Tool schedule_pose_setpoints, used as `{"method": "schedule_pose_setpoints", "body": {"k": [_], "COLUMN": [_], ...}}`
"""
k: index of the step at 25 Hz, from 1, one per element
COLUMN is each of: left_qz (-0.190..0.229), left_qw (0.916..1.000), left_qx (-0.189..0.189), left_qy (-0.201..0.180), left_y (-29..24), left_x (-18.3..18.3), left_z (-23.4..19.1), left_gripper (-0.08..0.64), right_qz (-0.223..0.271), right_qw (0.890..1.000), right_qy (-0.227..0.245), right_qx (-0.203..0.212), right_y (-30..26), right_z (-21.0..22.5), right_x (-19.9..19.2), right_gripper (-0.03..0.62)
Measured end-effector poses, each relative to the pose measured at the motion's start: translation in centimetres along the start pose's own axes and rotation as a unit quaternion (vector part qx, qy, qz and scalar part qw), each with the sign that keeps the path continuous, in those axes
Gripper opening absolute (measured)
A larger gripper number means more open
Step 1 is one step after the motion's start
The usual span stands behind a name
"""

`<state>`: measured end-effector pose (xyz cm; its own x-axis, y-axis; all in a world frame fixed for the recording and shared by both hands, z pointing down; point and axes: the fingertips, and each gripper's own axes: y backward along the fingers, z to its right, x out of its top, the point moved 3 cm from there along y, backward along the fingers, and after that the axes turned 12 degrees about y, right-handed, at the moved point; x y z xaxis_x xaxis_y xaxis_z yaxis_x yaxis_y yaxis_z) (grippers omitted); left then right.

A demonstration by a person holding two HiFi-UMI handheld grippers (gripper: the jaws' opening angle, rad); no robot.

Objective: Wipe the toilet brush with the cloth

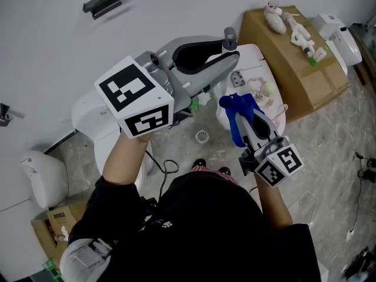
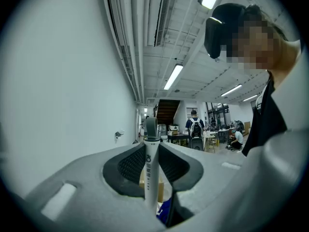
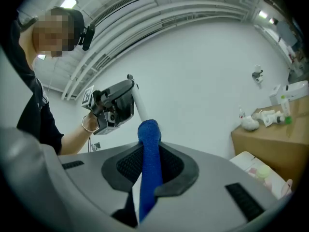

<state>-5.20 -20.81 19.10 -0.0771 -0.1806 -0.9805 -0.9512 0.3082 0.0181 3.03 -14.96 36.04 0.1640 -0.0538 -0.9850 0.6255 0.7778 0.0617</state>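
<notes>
Plainly, in the head view, the left gripper [image 1: 226, 51] was seen clamped on the brush [image 1: 230, 38]. Only the brush's grey cap showed above the jaws; the rest was hidden beneath the gripper. The right gripper [image 1: 248, 117] was held lower and nearer the person, shut on the blue cloth [image 1: 238, 106]. The cloth bunched out past the tips, just below and beside the left jaws.

In the left gripper view, the jaws were shown partly closed and pressed on the white handle [image 2: 151, 170], which stood upright across them with the cap on top. A scrap of cloth [image 2: 166, 211] was seen at the bottom edge, just beside the handle and under the grip.

In the right gripper view, the jaws were pinched on a rolled fold of cloth [image 3: 149, 163] whose end stood up ahead of them. The handle [image 3: 138, 103] was seen slanting down behind the cloth from the left gripper; contact could not be told.

The handle's long axis was judged to run up and down, with the cloth below the left grip. Strokes would therefore need to be drawn along that axis by the right gripper.
</notes>
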Motion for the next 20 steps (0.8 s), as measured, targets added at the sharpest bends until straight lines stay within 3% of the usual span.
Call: {"method": "schedule_pose_setpoints", "body": {"k": [6, 11, 20], "left_qz": [-0.007, -0.024, -0.051], "left_qw": [0.9999, 0.9996, 0.998], "left_qx": [0.01, -0.003, 0.017], "left_qy": [-0.005, -0.014, 0.034], "left_y": [1.1, 1.4, 4.4], "left_x": [-2.0, -4.5, -9.3], "left_z": [0.1, 0.6, -0.1], "left_gripper": [0.091, 0.091, 0.091], "right_qz": [0.004, 0.017, 0.025], "right_qw": [1.0, 0.999, 0.998], "right_qy": [0.021, 0.036, 0.053], "right_qx": [-0.017, -0.032, -0.037], "right_y": [1.1, 2.0, 2.4], "right_z": [0.5, 1.4, 0.7], "right_x": [0.8, 2.2, 3.2], "right_gripper": [0.064, 0.064, 0.064]}}
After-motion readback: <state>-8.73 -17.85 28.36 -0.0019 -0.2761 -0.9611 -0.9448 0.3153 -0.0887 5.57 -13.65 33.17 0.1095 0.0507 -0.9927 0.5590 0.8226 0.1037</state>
